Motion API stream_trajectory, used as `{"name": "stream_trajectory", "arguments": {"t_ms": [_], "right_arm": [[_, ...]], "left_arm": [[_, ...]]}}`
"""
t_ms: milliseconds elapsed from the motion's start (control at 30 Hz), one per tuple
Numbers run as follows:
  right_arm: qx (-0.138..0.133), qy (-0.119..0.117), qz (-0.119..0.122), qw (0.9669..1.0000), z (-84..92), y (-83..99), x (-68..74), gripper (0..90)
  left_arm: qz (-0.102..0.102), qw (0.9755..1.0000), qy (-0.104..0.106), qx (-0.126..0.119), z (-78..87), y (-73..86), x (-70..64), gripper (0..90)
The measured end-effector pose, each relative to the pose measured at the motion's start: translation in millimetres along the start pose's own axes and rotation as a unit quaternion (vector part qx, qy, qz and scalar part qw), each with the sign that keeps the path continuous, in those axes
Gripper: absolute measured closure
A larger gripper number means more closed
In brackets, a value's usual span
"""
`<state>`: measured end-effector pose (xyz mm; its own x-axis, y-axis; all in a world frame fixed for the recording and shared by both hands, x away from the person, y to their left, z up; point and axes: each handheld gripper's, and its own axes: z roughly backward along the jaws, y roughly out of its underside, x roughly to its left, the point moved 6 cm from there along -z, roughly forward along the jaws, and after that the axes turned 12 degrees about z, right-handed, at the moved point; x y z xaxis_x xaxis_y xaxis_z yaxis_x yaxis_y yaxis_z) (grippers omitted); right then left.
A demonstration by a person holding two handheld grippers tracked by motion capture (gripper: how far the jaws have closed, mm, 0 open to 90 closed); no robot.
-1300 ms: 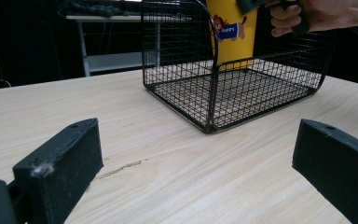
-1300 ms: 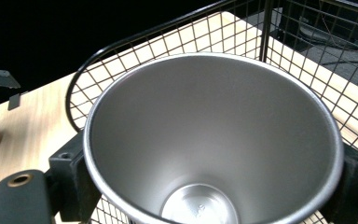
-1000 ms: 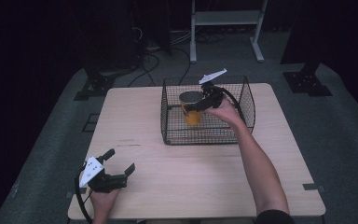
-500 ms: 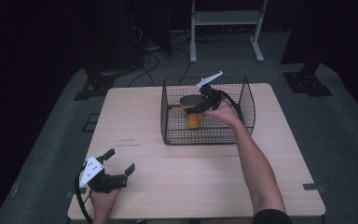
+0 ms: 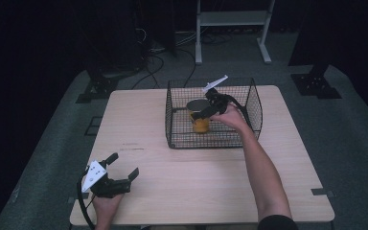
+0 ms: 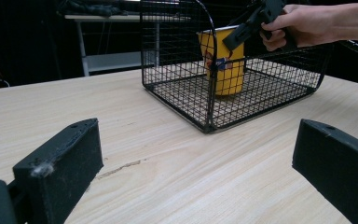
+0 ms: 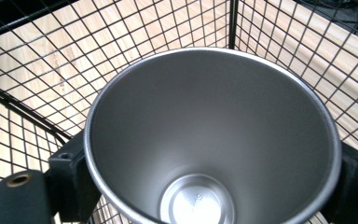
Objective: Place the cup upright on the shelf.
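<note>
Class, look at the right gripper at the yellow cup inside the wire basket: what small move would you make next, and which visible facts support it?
Probably open the right gripper and let go. The yellow cup seems to stand upright on the floor of the wire basket, with a jaw on each side of its rim, so it looks placed.

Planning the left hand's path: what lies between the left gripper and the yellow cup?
Bare table, then the wire basket's near wall; the left gripper view shows the yellow cup behind that mesh.

Cup (image 7: pixel 212 140) base below frame edge; label (image 6: pixel 223 63) print illegible
</note>
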<state>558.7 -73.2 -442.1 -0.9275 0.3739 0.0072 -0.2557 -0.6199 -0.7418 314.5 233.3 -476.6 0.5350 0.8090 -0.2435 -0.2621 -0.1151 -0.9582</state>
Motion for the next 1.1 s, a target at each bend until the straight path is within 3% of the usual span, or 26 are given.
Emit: {"name": "stream_trajectory", "arguments": {"t_ms": [433,700,1100], "right_arm": [[0.022,0.010,0.027,0.9993,4.4,2.2,4.1,10.0],[0.016,0.013,0.031,0.9993,5.1,4.7,6.5,9.5],[0.029,0.021,0.041,0.9985,6.1,5.7,9.3,5.7]], "left_arm": [[-0.001,1.0000,0.000,0.001,0.1,0.1,-0.3,0.8],[-0.001,1.0000,0.000,0.002,0.0,0.4,-0.5,0.8],[-0.003,1.0000,-0.001,0.003,-0.2,0.6,-1.0,0.8]]}}
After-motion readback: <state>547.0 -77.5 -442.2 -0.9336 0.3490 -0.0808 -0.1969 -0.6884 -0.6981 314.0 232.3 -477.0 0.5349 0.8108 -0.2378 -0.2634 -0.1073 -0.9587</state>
